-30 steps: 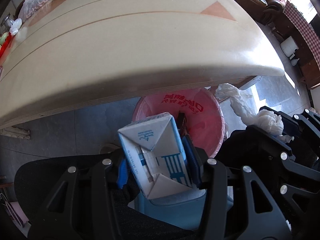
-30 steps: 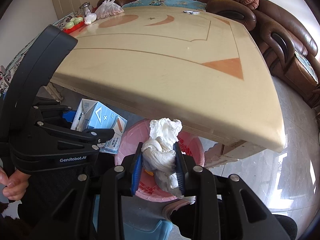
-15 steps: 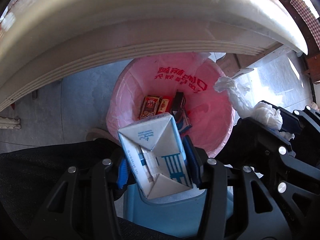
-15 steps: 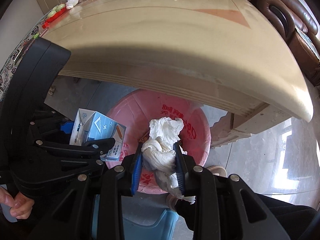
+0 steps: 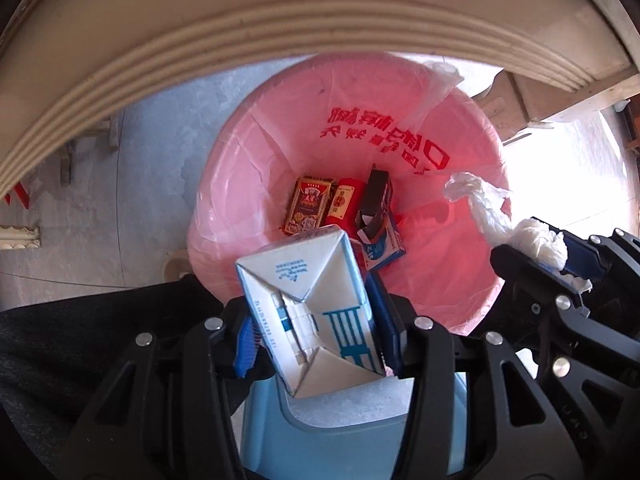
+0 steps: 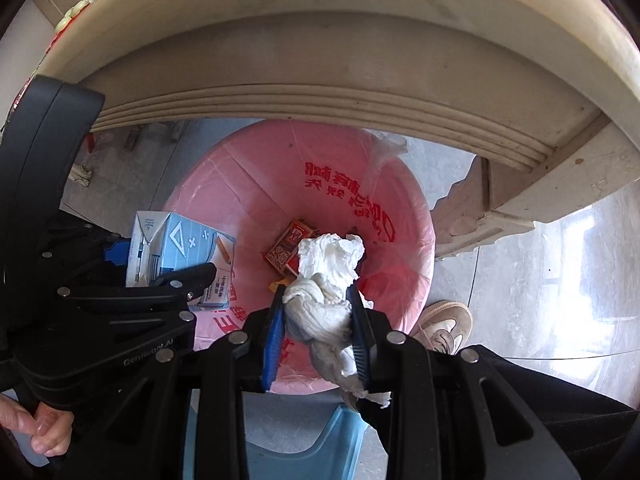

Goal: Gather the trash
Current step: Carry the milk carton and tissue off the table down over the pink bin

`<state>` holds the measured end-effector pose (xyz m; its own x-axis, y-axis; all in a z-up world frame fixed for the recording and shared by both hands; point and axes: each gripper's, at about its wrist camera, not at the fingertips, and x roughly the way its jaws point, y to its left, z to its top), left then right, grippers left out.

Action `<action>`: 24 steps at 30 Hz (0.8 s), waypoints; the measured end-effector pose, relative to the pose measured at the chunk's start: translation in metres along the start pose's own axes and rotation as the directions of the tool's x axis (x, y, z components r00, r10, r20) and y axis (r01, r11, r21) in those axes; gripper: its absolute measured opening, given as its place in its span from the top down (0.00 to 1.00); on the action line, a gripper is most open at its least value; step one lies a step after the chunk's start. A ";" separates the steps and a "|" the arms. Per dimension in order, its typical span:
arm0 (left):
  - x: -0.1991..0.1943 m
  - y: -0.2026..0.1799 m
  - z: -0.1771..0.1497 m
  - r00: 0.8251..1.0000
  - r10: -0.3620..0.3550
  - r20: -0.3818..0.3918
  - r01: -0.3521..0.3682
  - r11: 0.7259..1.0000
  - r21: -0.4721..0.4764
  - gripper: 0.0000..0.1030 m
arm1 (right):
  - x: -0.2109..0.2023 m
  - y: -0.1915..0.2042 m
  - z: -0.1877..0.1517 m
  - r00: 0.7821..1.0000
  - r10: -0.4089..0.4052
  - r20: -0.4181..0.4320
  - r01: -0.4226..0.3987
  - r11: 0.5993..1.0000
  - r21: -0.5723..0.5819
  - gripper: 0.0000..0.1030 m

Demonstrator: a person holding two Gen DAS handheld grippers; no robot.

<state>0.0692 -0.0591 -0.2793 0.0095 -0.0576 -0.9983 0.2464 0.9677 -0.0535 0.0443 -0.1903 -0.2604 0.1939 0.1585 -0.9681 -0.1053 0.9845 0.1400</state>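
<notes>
My left gripper (image 5: 316,312) is shut on a blue and white milk carton (image 5: 308,304), held over the near rim of a bin lined with a pink bag (image 5: 256,152). My right gripper (image 6: 318,300) is shut on a crumpled white tissue (image 6: 324,288) above the same pink-lined bin (image 6: 224,184). Both point down into it. At the bin's bottom lie small boxes: a red and gold pack (image 5: 308,204), a dark box (image 5: 376,196) and a blue one. The carton (image 6: 176,248) and left gripper show at the left in the right wrist view; the tissue (image 5: 508,228) shows at the right in the left wrist view.
The cream table's moulded edge (image 5: 200,52) overhangs the far side of the bin, with a carved table leg (image 6: 480,216) to the right. A light blue plastic stool (image 5: 352,432) sits under the grippers. A person's shoe (image 6: 444,320) and dark trouser legs flank the bin on the grey floor.
Both grippers have sunk from table-top height to below the table's edge, close over the bin. The bin's contents have come into view. Carton and tissue stay gripped.
</notes>
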 end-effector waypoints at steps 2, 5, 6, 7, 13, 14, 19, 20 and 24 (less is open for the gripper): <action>0.010 0.001 0.001 0.999 -0.022 -0.028 0.022 1.000 -0.016 0.53 | 0.009 -0.004 0.002 1.000 0.005 -0.017 -0.004 1.000 0.009 0.72; 0.027 0.003 0.007 0.995 -0.059 -0.075 0.055 0.997 -0.045 0.53 | 0.018 -0.005 0.006 0.999 0.016 -0.035 -0.016 1.000 0.018 0.71; 0.030 0.004 0.008 0.995 -0.061 -0.083 0.057 0.997 -0.054 0.53 | 0.022 -0.005 0.007 0.999 0.020 -0.042 -0.019 1.000 0.020 0.71; 0.034 0.004 0.010 0.995 -0.054 -0.088 0.049 0.997 -0.061 0.53 | 0.025 -0.005 0.008 0.999 0.023 -0.049 -0.022 1.000 0.023 0.71; 0.051 0.005 0.018 0.990 -0.057 -0.126 0.046 0.995 -0.087 0.53 | 0.044 -0.008 0.013 0.995 0.048 -0.083 -0.045 0.998 0.042 0.71; 0.052 0.005 0.019 0.991 -0.051 -0.126 0.040 0.995 -0.088 0.53 | 0.046 -0.009 0.014 0.995 0.051 -0.086 -0.047 0.998 0.046 0.71; 0.057 0.005 0.022 0.991 -0.035 -0.128 0.024 0.996 -0.089 0.53 | 0.048 -0.014 0.012 0.993 0.057 -0.101 -0.051 0.997 0.059 0.71; 0.058 0.006 0.023 0.991 -0.030 -0.128 0.018 0.996 -0.092 0.53 | 0.049 -0.015 0.013 0.993 0.056 -0.104 -0.050 0.997 0.060 0.71; 0.060 0.007 0.025 0.992 -0.028 -0.126 0.015 0.995 -0.101 0.53 | 0.053 -0.016 0.014 0.991 0.067 -0.115 -0.060 0.996 0.064 0.71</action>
<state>0.0958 -0.0615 -0.3390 -0.1200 -0.0531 -0.9914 0.1470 0.9866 -0.0707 0.0702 -0.1967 -0.3111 0.0733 0.2146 -0.9739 -0.0545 0.9760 0.2109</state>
